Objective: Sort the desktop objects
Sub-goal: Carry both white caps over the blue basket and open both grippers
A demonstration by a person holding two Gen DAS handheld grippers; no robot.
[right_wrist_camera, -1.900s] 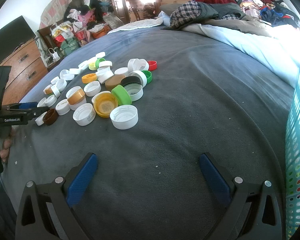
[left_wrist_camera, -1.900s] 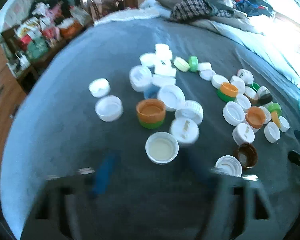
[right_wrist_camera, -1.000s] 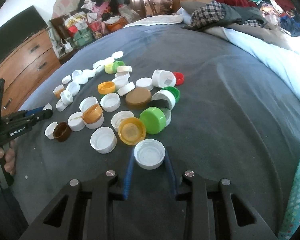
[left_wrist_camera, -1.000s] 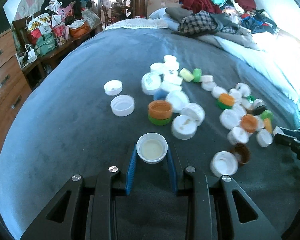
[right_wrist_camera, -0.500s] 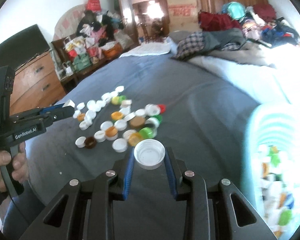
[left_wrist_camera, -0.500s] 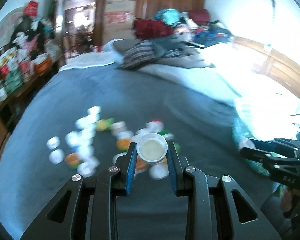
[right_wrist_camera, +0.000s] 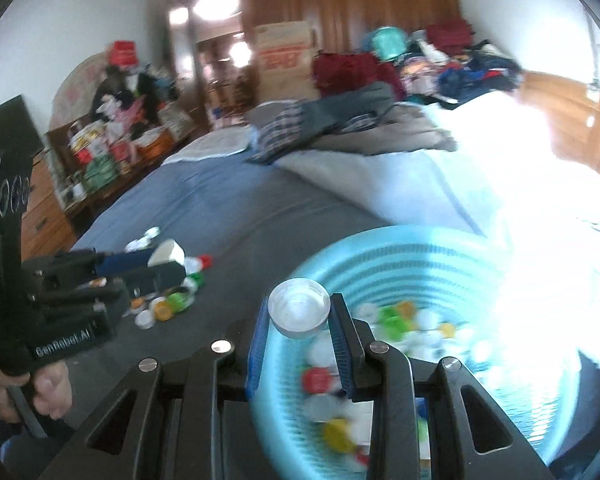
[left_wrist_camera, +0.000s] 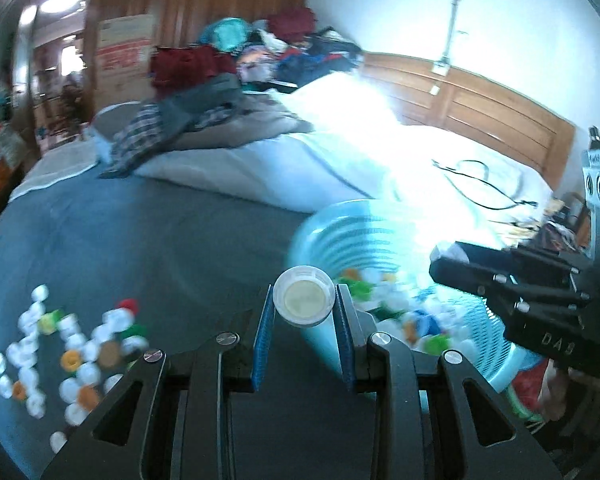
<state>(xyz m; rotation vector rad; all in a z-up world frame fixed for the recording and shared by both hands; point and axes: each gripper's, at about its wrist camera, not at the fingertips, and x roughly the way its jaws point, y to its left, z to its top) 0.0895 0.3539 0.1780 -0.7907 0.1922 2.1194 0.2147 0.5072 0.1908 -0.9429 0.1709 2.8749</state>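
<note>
Both grippers tilt downward above the bed. Left gripper (left_wrist_camera: 304, 306) jaws are clamped on a white cap (left_wrist_camera: 303, 300) by the teal basket's (left_wrist_camera: 340, 232) rim; right gripper (right_wrist_camera: 299, 314) pinches a clear-white cap (right_wrist_camera: 299, 312) over the basket's near edge.

caps (right_wrist_camera: 384, 316) in basket (right_wrist_camera: 400, 248), others (left_wrist_camera: 76, 352) left — on bed (left_wrist_camera: 140, 232)

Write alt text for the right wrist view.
The right gripper, shut on a white bottle cap, hangs over the near rim of a turquoise basket part-filled with coloured caps. At left, the left gripper holds another white cap above loose caps on a grey bedspread.
</note>
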